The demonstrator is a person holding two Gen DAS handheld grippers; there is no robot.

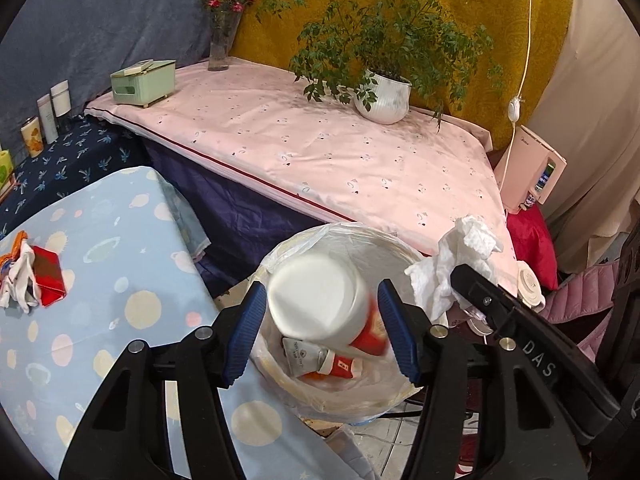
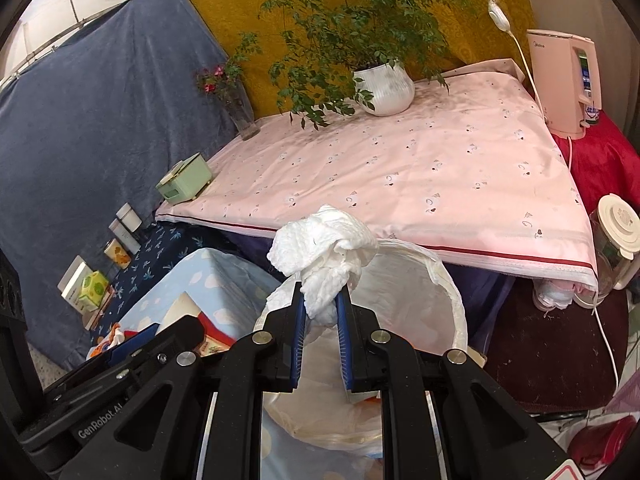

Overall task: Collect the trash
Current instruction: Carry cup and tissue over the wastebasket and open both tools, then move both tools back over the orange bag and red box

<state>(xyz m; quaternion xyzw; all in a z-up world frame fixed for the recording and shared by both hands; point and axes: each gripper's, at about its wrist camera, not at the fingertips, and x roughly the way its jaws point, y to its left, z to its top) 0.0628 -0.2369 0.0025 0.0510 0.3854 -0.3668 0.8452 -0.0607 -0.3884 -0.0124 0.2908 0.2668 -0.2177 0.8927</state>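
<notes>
L gripper (image 1: pixel 322 328) jaws apart, cup (image 1: pixel 320 296) loose between, over bin (image 1: pixel 396 248) at centre; R gripper (image 2: pixel 320 320) clamps tissue (image 2: pixel 324 248). Wrappers (image 1: pixel 46 280) at left edge remain.

We see the red-and-white cup (image 1: pixel 320 300) at lower centre motion-blurred, its label unreadable, hiding most wrappers (image 1: pixel 320 362) beneath.

Pink-covered table (image 1: pixel 320 152) with potted plant (image 1: pixel 384 96), vase (image 1: pixel 219 50), green box (image 1: pixel 143 82).

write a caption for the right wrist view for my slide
Right gripper shut on a crumpled paper towel, held above the lined trash bin beside a pink-covered table.
</notes>
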